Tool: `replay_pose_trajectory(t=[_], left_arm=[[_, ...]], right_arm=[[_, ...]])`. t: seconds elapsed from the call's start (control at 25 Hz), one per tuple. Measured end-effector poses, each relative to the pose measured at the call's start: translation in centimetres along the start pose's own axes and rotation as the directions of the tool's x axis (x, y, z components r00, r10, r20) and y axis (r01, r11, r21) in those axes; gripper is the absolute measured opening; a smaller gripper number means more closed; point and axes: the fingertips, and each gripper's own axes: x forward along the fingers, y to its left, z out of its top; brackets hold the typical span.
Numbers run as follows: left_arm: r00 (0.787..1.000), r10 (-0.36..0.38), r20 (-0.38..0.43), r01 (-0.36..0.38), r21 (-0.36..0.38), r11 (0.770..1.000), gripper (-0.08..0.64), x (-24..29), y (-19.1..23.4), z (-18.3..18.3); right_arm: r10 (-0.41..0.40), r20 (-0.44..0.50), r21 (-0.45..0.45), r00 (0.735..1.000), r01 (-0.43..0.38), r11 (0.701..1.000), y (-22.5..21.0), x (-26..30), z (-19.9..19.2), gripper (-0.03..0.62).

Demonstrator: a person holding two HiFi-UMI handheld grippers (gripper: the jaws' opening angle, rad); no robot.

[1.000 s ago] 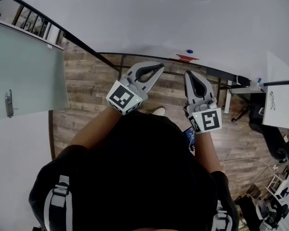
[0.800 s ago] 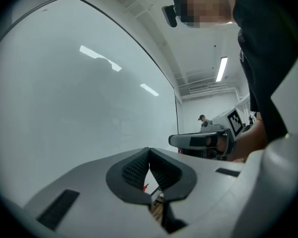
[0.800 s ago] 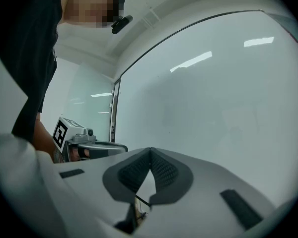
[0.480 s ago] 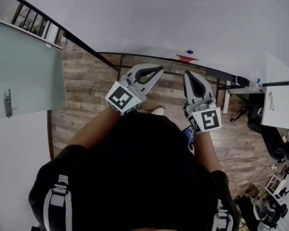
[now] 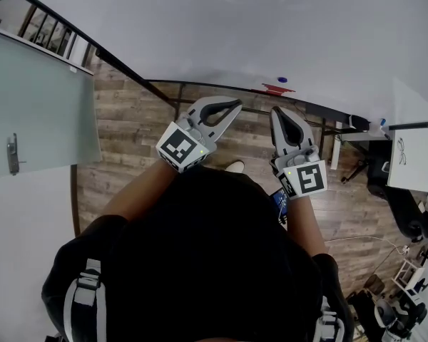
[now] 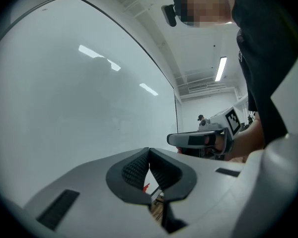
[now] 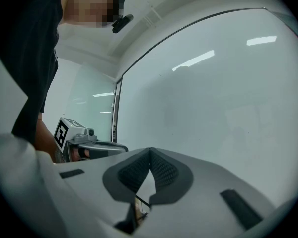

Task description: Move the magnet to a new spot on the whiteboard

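the large white whiteboard fills the upper part of the head view. the small round blue magnet sits on it at about 1 o'clock from the frame's centre. it is just above a small flat red object at the board's lower edge; what that object is cannot be told.

the left gripper — grey, with a black-and-white marker cube at its rear — points toward 1 o'clock in the head view. its own view shows the two black ribbed pads pressed together at the tips, with nothing between them.

the right gripper points toward 12 o'clock. the magnet lies at 12 o'clock from its tips, apart from them. its pads likewise meet at the tips and grip nothing. the two grippers lie side by side, near each other but not touching, and each shows in the other's view.

at 6 o'clock of the grippers is the person's black top. brown wood-plank flooring lies at 9 o'clock, beside a pale frosted glass panel.
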Motion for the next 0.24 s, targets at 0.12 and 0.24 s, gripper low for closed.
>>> replay_pose_trajectory(t=[0.12, 0.24], left_arm=[[1.000, -0.001, 0.007, 0.001, 0.003, 1.000, 0.005, -0.14, -0.09, 0.16], [1.000, 0.001, 0.009, -0.001, 0.016, 1.000, 0.005, 0.28, 0.06, 0.13]], right_arm=[[-0.005, -0.001, 0.001, 1.000, 0.005, 1.000, 0.08, -0.16, -0.06, 0.001], [-0.011, 0.000, -0.001, 1.000, 0.011, 1.000, -0.30, -0.14, -0.24, 0.000]])
